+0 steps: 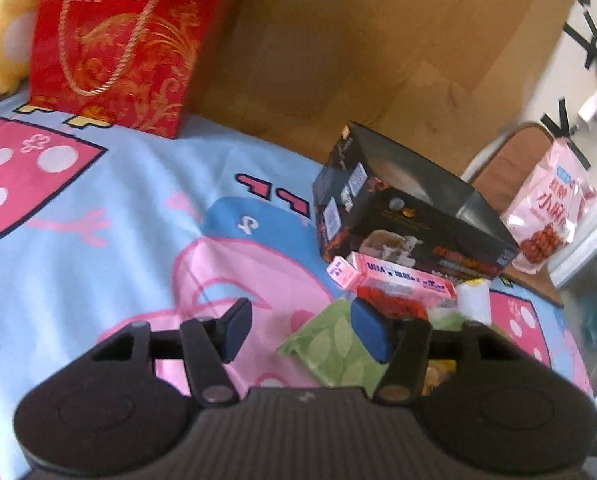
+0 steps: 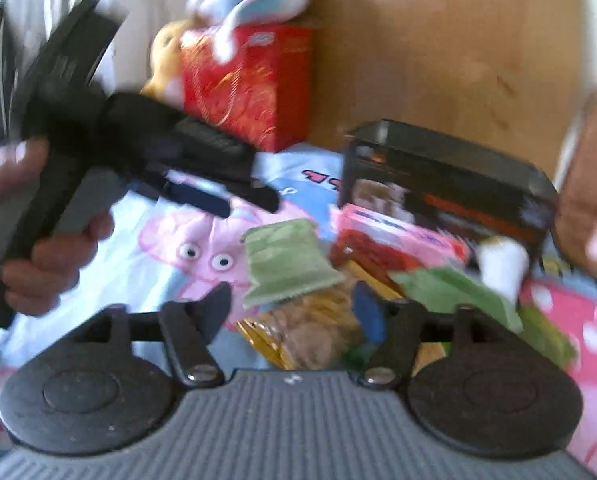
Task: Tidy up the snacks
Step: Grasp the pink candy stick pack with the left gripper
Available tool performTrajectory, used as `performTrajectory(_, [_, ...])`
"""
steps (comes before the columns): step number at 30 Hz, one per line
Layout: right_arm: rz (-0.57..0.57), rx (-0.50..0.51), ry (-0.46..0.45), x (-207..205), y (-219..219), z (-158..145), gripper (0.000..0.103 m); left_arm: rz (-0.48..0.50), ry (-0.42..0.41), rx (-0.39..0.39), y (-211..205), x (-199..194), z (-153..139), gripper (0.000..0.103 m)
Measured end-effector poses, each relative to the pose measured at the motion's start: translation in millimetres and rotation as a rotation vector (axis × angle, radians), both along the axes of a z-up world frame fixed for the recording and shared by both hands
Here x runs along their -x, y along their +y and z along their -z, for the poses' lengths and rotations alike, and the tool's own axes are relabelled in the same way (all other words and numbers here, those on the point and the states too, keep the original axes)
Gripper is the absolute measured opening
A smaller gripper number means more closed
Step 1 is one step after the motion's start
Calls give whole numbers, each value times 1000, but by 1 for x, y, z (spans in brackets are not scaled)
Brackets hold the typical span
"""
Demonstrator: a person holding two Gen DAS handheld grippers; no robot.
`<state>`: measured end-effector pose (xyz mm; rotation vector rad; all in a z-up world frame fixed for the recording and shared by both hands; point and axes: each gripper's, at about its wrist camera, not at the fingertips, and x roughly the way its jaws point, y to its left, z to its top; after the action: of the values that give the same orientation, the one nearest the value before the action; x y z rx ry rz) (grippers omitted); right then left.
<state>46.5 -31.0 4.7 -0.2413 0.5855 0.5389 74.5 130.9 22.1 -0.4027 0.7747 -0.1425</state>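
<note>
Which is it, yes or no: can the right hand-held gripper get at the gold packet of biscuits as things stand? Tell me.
Probably yes. The right hand-held gripper is open with the gold packet just ahead of its fingers. A green packet overlaps the far end, but the near end looks free.

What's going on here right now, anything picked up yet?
Nothing is held. A person holds both grippers over the cartoon bedsheet. The left gripper is open and empty beside a green packet. The right gripper hovers open over the snack pile in front of the black box.
</note>
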Motion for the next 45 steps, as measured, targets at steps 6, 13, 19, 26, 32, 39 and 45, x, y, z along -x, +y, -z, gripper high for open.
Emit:
performTrajectory(6, [-5,88,-22,-26,14,17,69,86,5,-55,-13,1,7,30])
performTrajectory(13, [57,15,-78,-25,6,8,23,118,-64,26,-16,11,-24,24])
performTrajectory(19, [119,-53,-265,-35,-12,-41,22,154,-204,7,-40,-16,-82,24])
performTrajectory(26, [192,-97,-159,-122,-42,-51,34,107,-178,-41,-69,-89,-75,28])
performTrajectory(32, [304,-353,-12,-116,-113,-51,39,63,-205,50,-28,-57,-63,33])
performTrajectory(39, [263,-402,137,-86,-106,-16,32,8,-55,100,-14,-41,-15,33])
performTrajectory(45, [290,-182,117,-91,-78,-3,37,42,19,150,-18,-53,4,33])
